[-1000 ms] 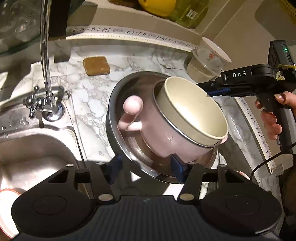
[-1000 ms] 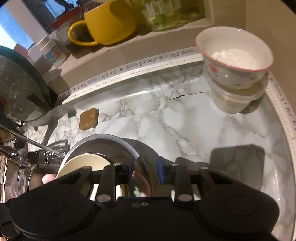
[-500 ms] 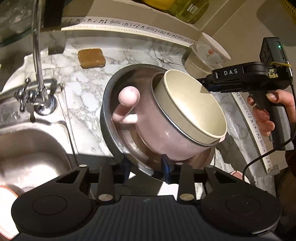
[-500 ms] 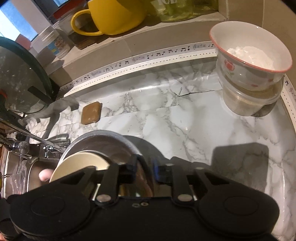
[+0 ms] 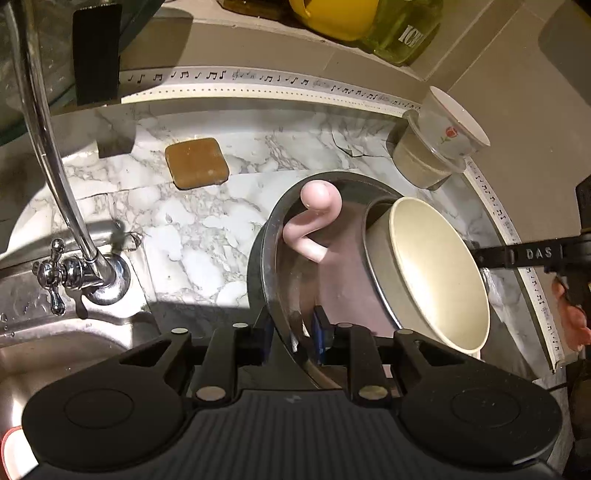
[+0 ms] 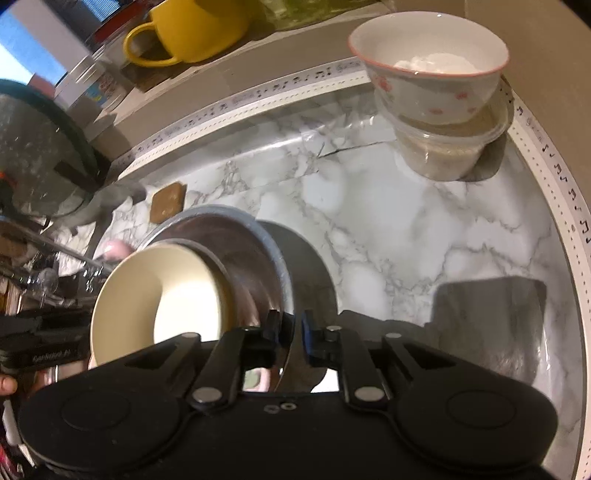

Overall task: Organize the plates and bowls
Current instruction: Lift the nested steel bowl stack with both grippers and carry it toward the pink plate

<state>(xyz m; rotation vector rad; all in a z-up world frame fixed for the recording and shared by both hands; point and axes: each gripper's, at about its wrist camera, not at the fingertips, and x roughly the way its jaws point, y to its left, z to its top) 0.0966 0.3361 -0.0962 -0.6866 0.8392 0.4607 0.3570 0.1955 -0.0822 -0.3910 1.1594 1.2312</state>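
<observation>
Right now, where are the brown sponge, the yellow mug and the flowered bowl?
brown sponge [image 5: 195, 162]: left wrist view, middle of its top face.
yellow mug [image 6: 207, 29]: right wrist view, its side wall.
flowered bowl [image 6: 432, 92]: right wrist view, its outer wall.

A stainless steel bowl is tilting steeply over the marble table, its shiny inside showing in the left wrist view and its rim lying between the blue pads of both tongs. Inside it a pink mug is nesting on its side, its cream-coloured interior facing outward and its curled pink handle sticking up against the steel wall. In the right wrist view the steel bowl is leaning toward the sink side, its grey rim catching the light. At the far corner of the table a white floral bowl is sitting upright, stacked in a clear plastic container.
</observation>
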